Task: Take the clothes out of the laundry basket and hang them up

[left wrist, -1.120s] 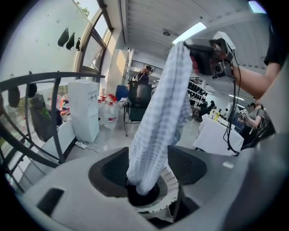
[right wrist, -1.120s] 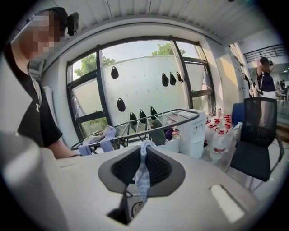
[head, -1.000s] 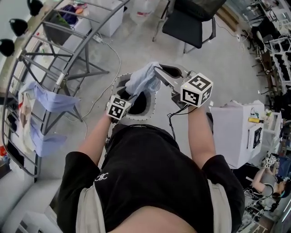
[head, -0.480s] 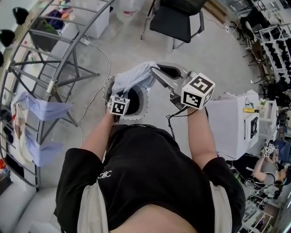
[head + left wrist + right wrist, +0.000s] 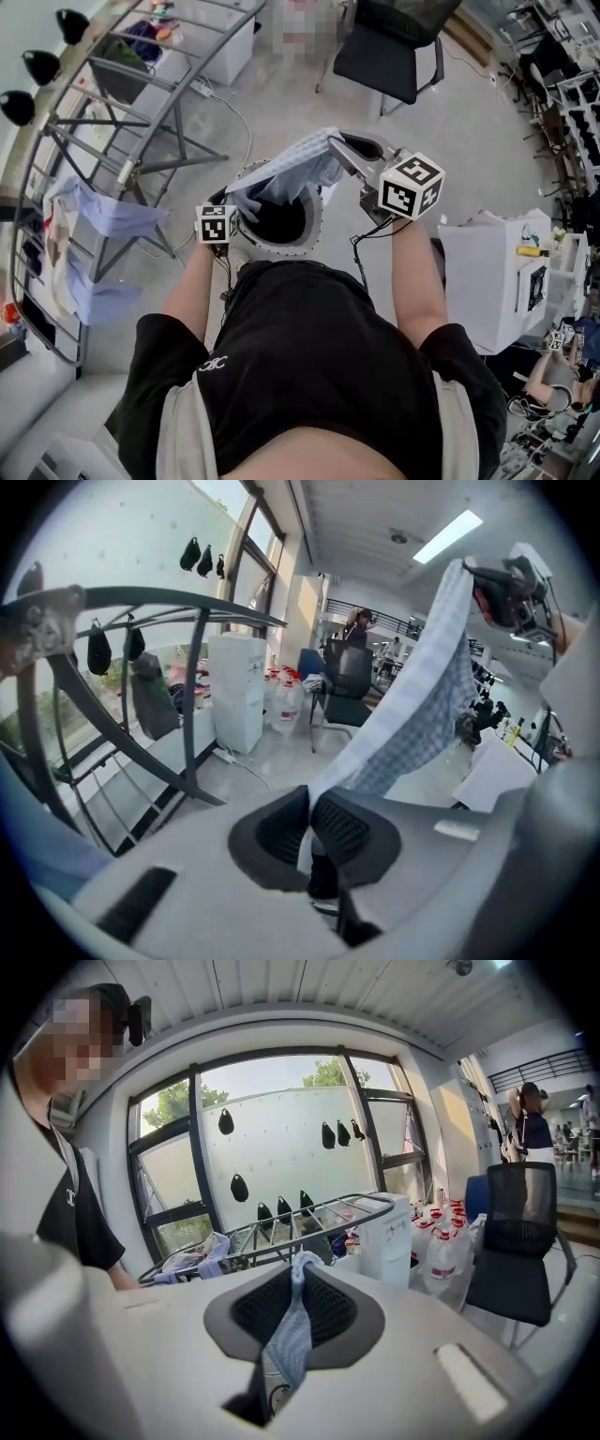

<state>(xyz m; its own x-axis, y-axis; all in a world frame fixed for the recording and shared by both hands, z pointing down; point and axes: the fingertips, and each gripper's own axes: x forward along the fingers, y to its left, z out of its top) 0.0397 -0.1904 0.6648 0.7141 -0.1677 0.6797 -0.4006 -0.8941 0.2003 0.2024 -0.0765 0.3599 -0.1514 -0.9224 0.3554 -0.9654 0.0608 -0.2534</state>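
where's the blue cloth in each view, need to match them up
Head view: cloth at centre, above the basket.
Left gripper view: cloth runs from the jaws at bottom centre up to the top right.
Right gripper view: cloth at bottom centre, pinched in the jaws.
Shared landmark: the black chair.

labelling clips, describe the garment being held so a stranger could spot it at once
Find the grey drying rack at the head view's left, then the round laundry basket beside it. Stretched above the basket between the left hand-held gripper and the right hand-held gripper is a pale blue checked garment; the other blue pieces hang on the rack.
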